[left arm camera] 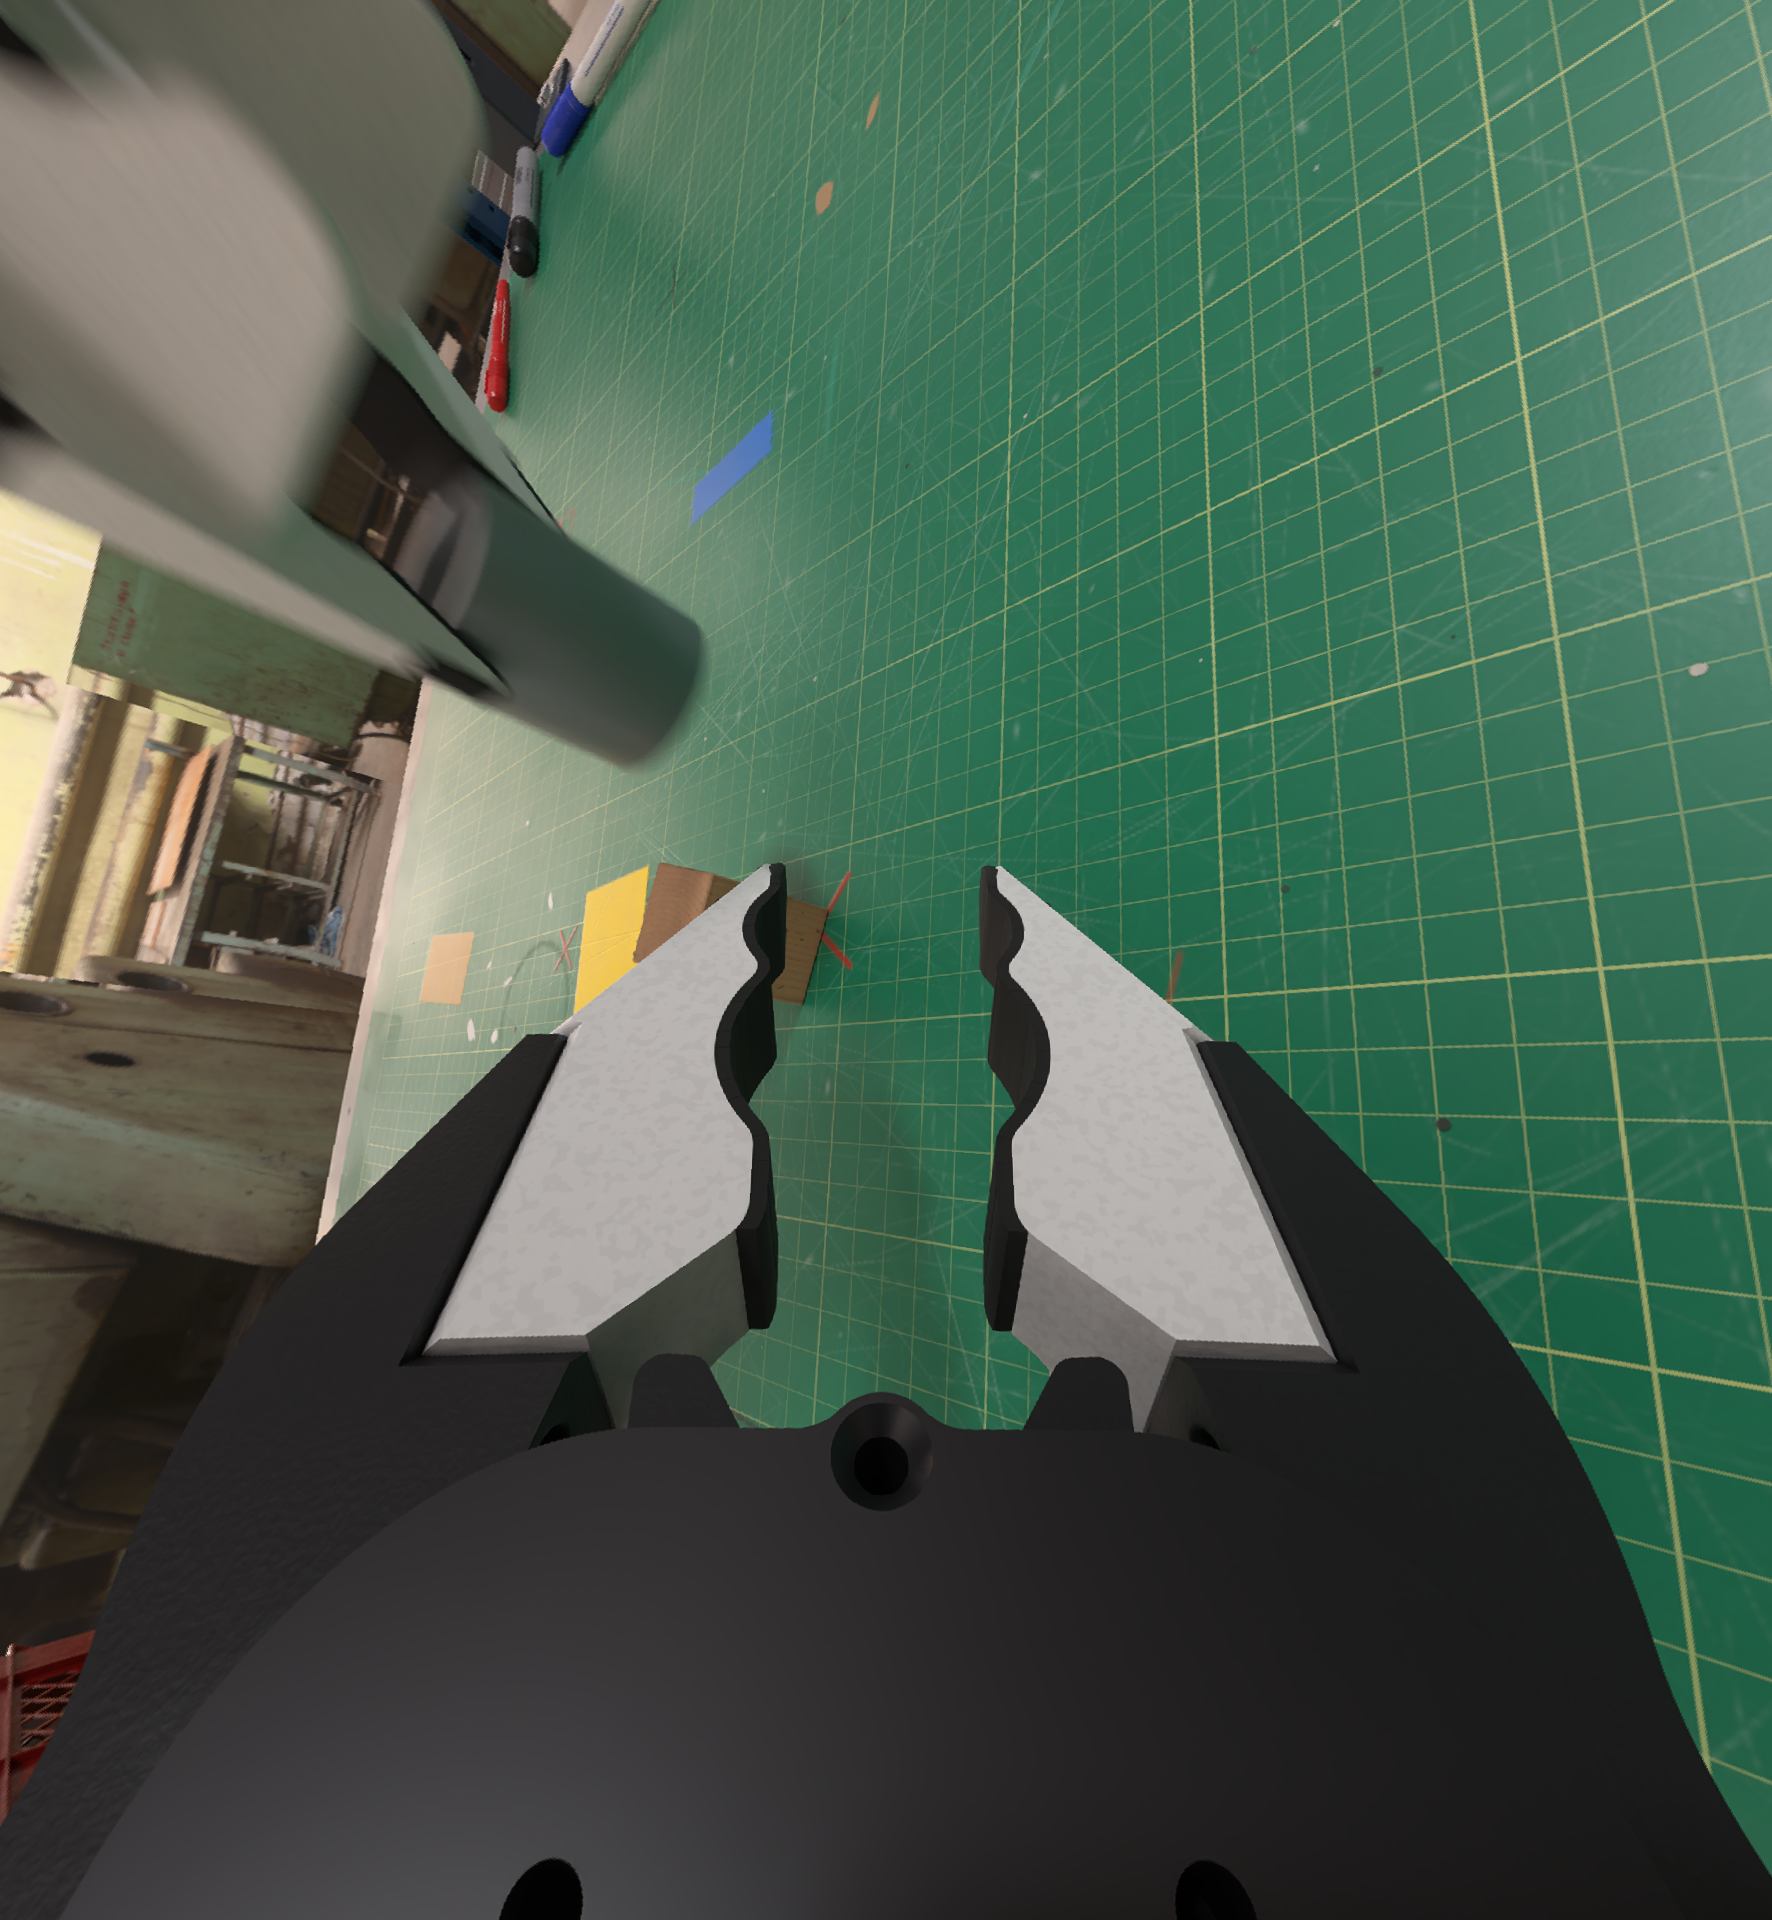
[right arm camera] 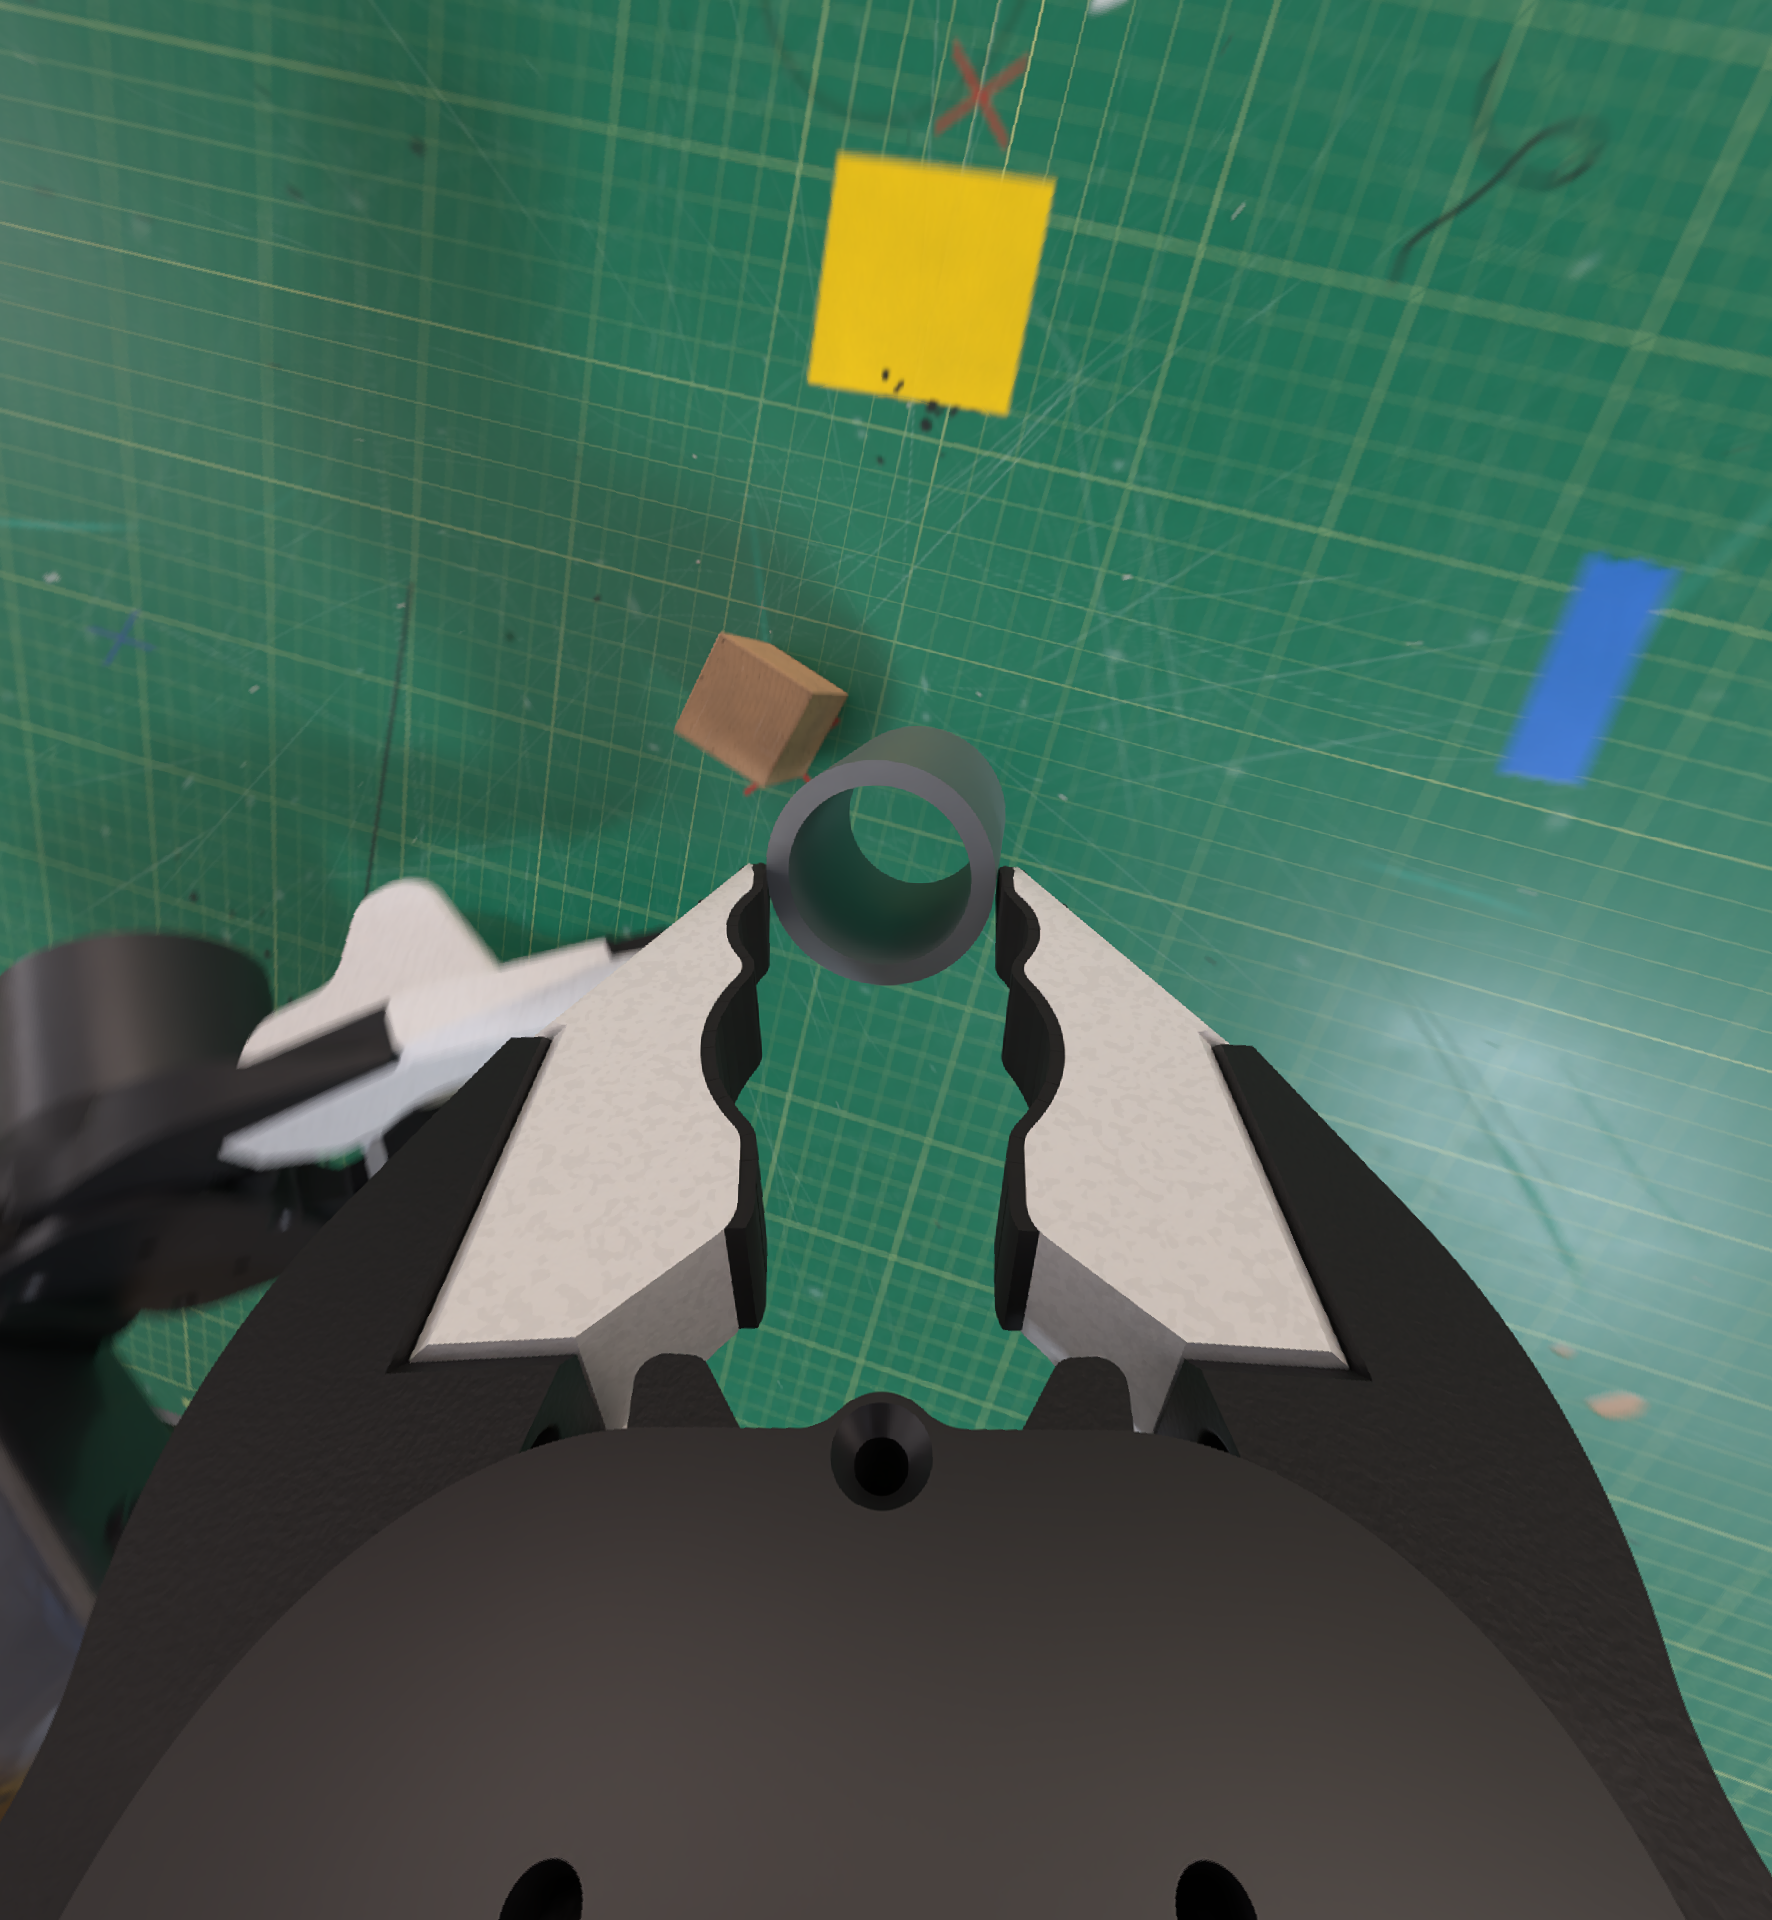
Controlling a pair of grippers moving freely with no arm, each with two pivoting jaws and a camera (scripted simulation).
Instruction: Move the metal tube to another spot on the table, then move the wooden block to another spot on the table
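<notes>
Two task items, two grippers.

Metal tube [right arm camera: 882,862]: short, grey, hollow, thin-walled; held at the very tips of the right gripper [right arm camera: 880,883], bore facing the camera, lifted clear of the green cutting mat [right arm camera: 1381,935]. Jaws narrowed onto the tube's outer wall, one pad on each side. Likely rigid, smooth, moderately light; round surface liable to slip or roll out of a tip grip. Better seated deeper, in the curved pad notches.

Wooden block [right arm camera: 760,709]: small tan cube, resting on the mat just beyond the tube, left of it, near a yellow square patch [right arm camera: 929,283]. Probably light, stiff, not slippery; best taken across two opposite flat faces.

Left gripper [left arm camera: 882,883]: jaws moderately apart, holding nothing, above the mat, block partly hidden behind its left finger.

Blue tape strip [right arm camera: 1586,670]: far right.
</notes>
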